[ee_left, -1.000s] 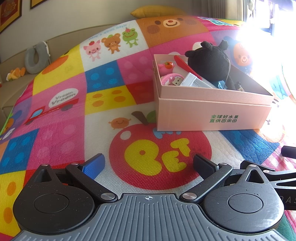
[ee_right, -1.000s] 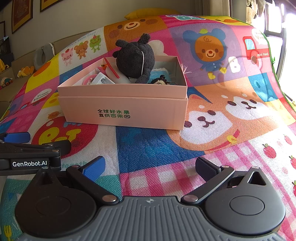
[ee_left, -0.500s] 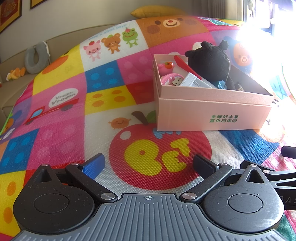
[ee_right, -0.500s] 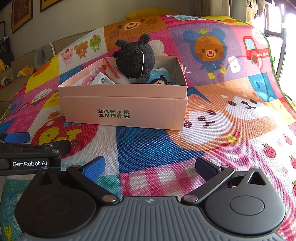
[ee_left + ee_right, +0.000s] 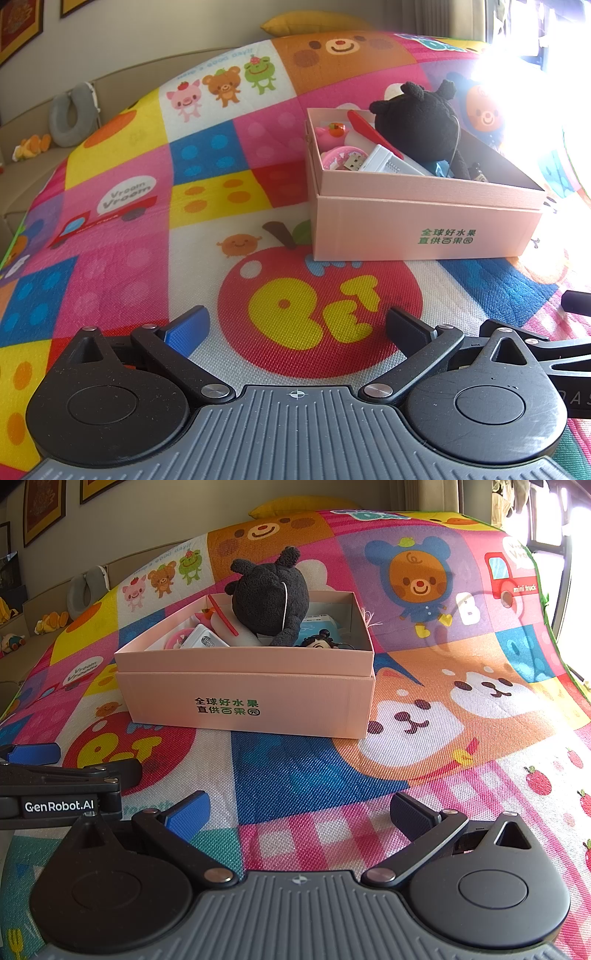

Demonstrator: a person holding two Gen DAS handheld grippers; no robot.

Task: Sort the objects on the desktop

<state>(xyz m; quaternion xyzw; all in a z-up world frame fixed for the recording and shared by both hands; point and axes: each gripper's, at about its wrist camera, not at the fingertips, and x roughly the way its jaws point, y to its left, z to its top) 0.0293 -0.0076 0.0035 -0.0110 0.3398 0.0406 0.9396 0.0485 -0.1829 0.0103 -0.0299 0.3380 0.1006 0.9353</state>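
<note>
One box: pink cardboard box (image 5: 243, 686) on the play mat (image 5: 424, 709), far of both grippers.
One plush: black plush toy (image 5: 271, 598) inside, topmost.
Two grippers: left gripper (image 5: 297, 330) and right gripper (image 5: 299, 812) both spread wide, empty, well short of the box.
Hard to make out: small items under the plush; the box's right end is lost in window glare (image 5: 532, 110).

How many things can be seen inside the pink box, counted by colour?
Black: 2, the plush toy and the small doll head
Pink: 2, the round case and the pig toy
Red: 1, the stick
White: 1, the device
Total: 6 that I can tell apart in the box.
</note>
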